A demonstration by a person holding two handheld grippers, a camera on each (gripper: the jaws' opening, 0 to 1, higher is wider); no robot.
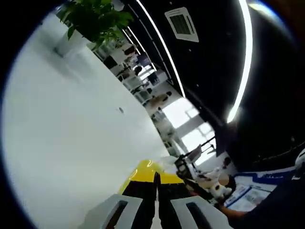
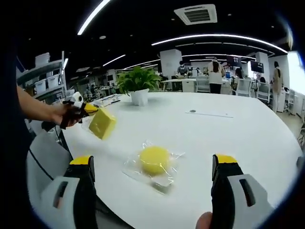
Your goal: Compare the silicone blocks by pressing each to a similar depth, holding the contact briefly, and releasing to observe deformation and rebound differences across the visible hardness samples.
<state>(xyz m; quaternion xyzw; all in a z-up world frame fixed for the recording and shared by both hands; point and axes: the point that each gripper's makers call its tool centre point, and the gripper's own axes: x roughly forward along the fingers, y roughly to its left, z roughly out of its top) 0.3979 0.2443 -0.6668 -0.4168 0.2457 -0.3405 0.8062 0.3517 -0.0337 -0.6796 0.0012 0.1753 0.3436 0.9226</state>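
Now squeezing yellow square silicone block (image 2: 102, 123) in left gripper (image 1: 156, 179) (jaws clamped); next, round yellow silicone block (image 2: 154, 159) for wide-open right gripper (image 2: 155, 179).

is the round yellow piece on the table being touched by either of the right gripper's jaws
No. The round yellow piece lies in its clear wrapper on the white table, in the gap between the wide-open jaws of the right gripper, touching neither.

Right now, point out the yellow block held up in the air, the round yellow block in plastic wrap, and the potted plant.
Yellow square block (image 2: 102, 123), right gripper view, its broad face.
Round yellow block (image 2: 154, 159), right gripper view, top centre.
Potted plant (image 2: 139, 97), right gripper view, white pot.
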